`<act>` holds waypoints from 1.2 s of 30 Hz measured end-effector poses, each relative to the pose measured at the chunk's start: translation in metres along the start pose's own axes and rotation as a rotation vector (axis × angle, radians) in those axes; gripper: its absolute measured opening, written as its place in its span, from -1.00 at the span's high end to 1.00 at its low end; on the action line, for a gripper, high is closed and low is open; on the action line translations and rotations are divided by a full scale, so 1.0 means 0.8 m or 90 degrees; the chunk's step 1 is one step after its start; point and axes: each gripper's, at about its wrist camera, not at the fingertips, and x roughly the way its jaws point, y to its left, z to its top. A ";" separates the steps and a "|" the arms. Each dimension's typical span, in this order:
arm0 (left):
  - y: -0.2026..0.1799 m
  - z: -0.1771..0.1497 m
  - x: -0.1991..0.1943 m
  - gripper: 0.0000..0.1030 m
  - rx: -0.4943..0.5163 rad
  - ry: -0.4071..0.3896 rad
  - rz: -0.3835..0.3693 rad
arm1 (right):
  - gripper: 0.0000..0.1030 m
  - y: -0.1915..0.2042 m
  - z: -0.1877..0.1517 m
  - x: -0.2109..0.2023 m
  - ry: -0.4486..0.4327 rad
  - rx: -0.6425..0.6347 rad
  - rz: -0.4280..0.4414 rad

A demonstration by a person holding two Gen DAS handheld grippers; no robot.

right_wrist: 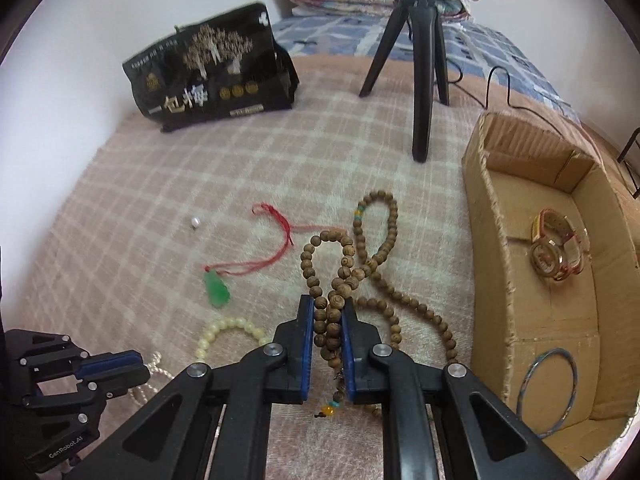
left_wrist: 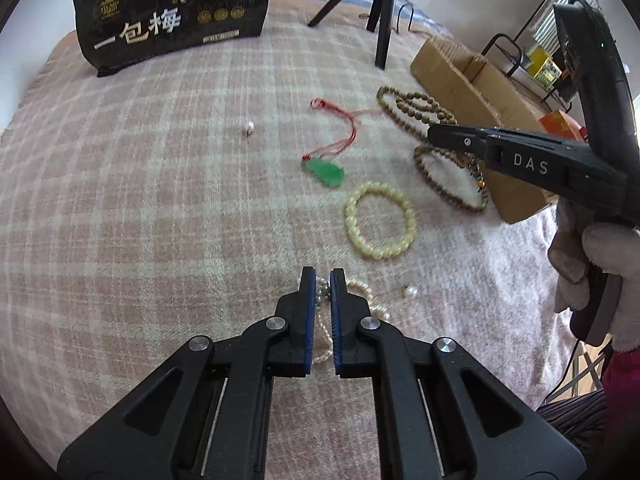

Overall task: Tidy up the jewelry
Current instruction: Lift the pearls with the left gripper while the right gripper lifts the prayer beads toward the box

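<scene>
Both claws clamped on strands of beads above the pink plaid blanket (right_wrist: 280, 168).

The right gripper (right_wrist: 327, 320) pinches the long brown wooden bead string (right_wrist: 380, 256) mid-bunch; loose and limp, it will likely dangle and swing. The left gripper (left_wrist: 321, 280) nips the pale pearl strand (left_wrist: 362, 292), smooth, probably slippery. The open cardboard box (right_wrist: 492, 240) stands just beside.

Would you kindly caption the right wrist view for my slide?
Right gripper shut on wooden bead necklace beside cardboard box holding a watch.
</scene>
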 end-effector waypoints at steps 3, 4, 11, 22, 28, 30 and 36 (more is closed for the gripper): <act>0.002 0.007 -0.017 0.91 -0.003 -0.026 -0.006 | 0.80 -0.003 0.007 -0.014 -0.022 0.008 0.007; 0.001 0.008 -0.021 0.91 -0.007 -0.031 -0.007 | 0.80 -0.004 0.008 -0.019 -0.028 0.012 0.009; 0.009 0.020 -0.039 0.91 -0.041 -0.060 -0.025 | 0.80 -0.009 0.016 -0.055 -0.078 0.026 0.024; -0.006 0.032 -0.102 0.92 -0.024 -0.138 -0.043 | 0.80 0.008 0.026 -0.135 -0.163 0.012 0.055; -0.016 0.043 -0.126 0.92 -0.016 -0.165 -0.051 | 0.80 0.017 0.032 -0.172 -0.170 -0.008 0.058; -0.019 0.048 -0.132 0.92 -0.009 -0.168 -0.051 | 0.80 0.018 0.035 -0.185 -0.173 -0.015 0.056; -0.029 0.063 -0.153 0.92 0.003 -0.184 -0.053 | 0.80 0.012 0.045 -0.229 -0.192 -0.029 0.047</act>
